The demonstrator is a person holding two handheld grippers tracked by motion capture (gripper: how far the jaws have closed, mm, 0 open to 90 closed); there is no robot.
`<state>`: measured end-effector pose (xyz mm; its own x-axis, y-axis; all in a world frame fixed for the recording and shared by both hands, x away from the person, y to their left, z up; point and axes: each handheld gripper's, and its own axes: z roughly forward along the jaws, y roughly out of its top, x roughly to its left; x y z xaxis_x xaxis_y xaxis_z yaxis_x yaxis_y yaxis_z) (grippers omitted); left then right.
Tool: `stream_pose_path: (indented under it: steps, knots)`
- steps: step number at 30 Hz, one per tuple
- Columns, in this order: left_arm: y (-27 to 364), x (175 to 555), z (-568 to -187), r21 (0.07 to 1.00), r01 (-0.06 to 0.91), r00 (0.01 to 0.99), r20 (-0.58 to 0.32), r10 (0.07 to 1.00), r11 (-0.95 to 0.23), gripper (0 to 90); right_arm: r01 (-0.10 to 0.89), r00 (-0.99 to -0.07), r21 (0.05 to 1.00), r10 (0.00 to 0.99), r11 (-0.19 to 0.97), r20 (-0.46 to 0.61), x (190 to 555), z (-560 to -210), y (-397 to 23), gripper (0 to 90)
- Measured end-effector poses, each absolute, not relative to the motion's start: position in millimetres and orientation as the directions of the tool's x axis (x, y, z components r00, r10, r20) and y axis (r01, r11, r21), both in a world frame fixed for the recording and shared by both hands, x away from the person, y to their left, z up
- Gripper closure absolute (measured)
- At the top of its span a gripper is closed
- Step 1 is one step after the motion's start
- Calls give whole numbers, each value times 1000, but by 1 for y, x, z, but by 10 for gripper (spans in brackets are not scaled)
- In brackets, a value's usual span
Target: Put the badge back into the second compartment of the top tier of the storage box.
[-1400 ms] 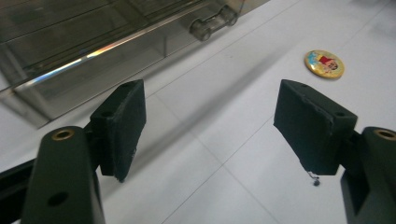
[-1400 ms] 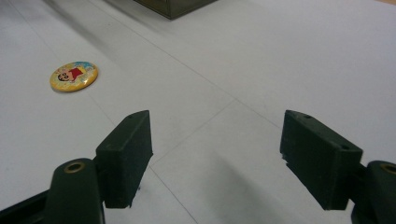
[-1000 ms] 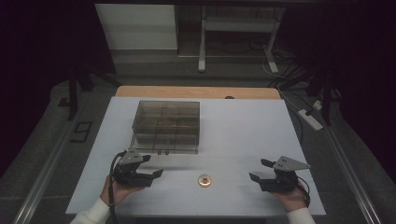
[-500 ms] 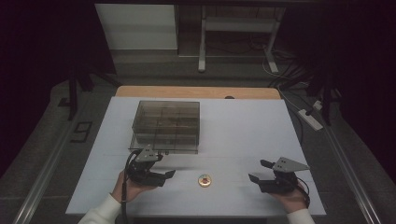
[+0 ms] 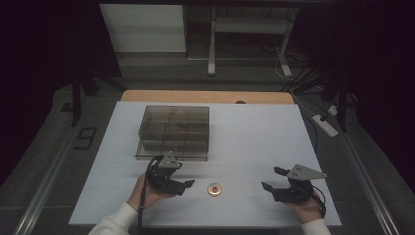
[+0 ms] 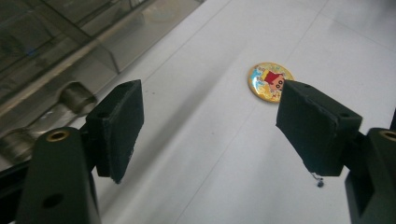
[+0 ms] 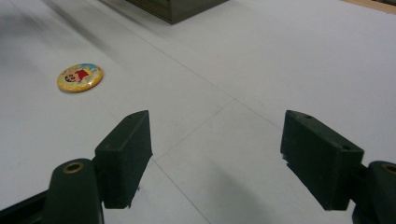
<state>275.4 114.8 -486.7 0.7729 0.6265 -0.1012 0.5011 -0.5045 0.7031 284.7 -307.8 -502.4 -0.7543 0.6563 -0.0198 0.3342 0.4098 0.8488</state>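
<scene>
I see the left gripper (image 5: 187,185) with its 2 jaws standing wide apart, nothing between the pads. The pads (image 6: 119,128) are matte black blocks, squared at the edges, with a slightly rough rubbery face. Just ahead of this gripper lies the badge (image 6: 271,81): a flat round disc, glossy, yellow rim, printed cartoon figure in red. It rests flat on the table (image 5: 254,132), close past the tip of 1 jaw, not touched.

To the other side of the same gripper, near its far jaw, stands the box (image 5: 174,131): rectangular, clear smoky plastic, inner dividers visible.

The right gripper (image 5: 271,181) is likewise spread open and empty, matte black pads over smooth white tabletop with faint seam lines. The badge sits well off its left jaw.
</scene>
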Motion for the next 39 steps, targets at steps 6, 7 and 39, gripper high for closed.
stream_pose_path:
  steps: [6, 7, 39]
  knots:
    - [108, 276, -488, 698, 499, 779, -102, 618, -514, 239, 331, -758, 848, 652, 414, -22, 284, -502, -307, 242]
    - [108, 276, -488, 698, 499, 779, -102, 618, -514, 239, 331, -758, 848, 652, 414, -22, 284, -502, -307, 242]
    - [43, 296, -503, 616, 461, 851, -101, 516, -639, 221, 336, -760, 843, 649, 421, -21, 286, -504, -306, 241]
